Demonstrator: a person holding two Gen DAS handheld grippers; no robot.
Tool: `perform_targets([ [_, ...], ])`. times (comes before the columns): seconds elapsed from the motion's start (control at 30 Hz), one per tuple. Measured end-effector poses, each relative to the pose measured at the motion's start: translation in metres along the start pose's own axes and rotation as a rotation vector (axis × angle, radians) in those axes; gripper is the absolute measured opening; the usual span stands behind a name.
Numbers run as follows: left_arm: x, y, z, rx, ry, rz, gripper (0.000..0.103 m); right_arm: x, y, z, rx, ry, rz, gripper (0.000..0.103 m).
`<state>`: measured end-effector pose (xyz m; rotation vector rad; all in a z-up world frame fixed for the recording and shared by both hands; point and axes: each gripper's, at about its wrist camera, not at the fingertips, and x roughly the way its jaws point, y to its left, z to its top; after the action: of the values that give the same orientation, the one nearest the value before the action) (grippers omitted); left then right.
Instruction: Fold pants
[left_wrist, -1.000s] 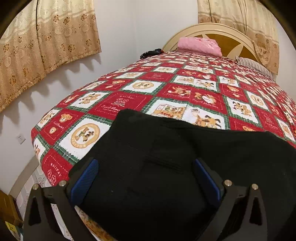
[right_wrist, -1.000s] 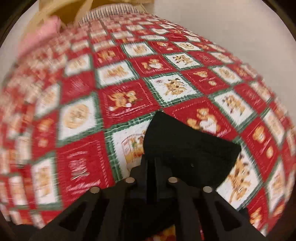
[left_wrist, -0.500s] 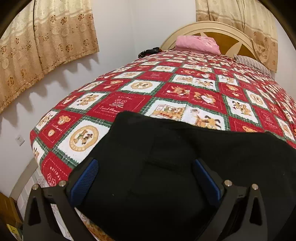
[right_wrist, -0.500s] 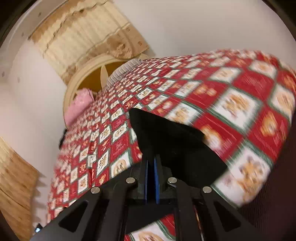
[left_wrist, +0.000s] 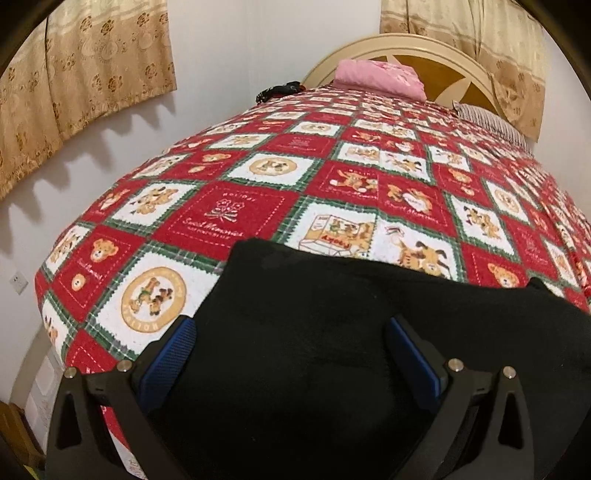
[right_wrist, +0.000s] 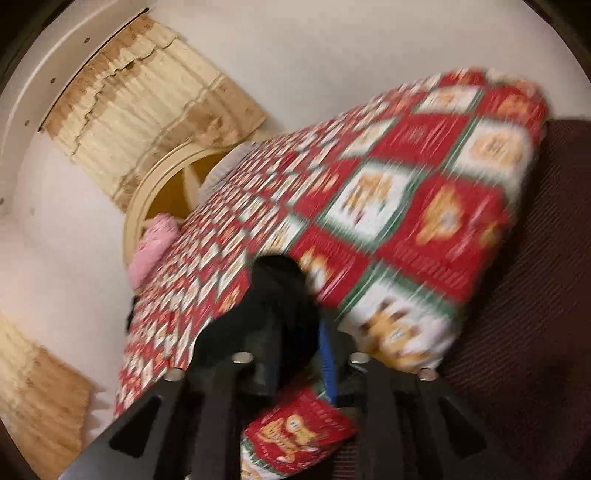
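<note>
The black pants (left_wrist: 332, 317) lie on the red patchwork bedspread (left_wrist: 236, 214), near the bed's front left corner. My left gripper (left_wrist: 291, 350) hovers just over them, open wide, with its blue pads (left_wrist: 170, 350) on either side of the cloth and not pressing it. In the blurred, tilted right wrist view, a bunched end of the pants (right_wrist: 277, 291) sits between the fingers of my right gripper (right_wrist: 299, 358). Its jaws are opening, and one blue pad (right_wrist: 327, 354) stands clear of the cloth.
A pink folded cloth (left_wrist: 380, 77) and a striped pillow (left_wrist: 491, 122) lie by the cream headboard (left_wrist: 424, 55). A small black item (left_wrist: 280, 90) sits at the far left edge. Wall and curtains (left_wrist: 85, 74) run along the left. A dark maroon surface (right_wrist: 524, 295) borders the bed's corner.
The right gripper swung across the bed and rolled, so its view is tilted. Its jaws, shut on the pants' end before, have parted. The left gripper stayed open and barely shifted.
</note>
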<state>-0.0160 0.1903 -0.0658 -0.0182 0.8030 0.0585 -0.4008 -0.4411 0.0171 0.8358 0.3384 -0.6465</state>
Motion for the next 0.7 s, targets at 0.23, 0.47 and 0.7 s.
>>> perform_targets([
  [0.23,-0.017,0.004,0.001,-0.076,0.056,-0.028,0.103,0.002,0.031,0.036,-0.165,0.008,-0.023,0.075],
  [0.47,-0.059,-0.032,0.002,-0.045,-0.027,-0.099,0.103,0.070,0.040,0.026,-0.322,0.183,-0.111,0.032],
  [0.7,-0.082,-0.079,0.014,0.094,-0.109,-0.111,0.103,0.042,0.083,-0.001,-0.593,0.048,-0.077,0.011],
])
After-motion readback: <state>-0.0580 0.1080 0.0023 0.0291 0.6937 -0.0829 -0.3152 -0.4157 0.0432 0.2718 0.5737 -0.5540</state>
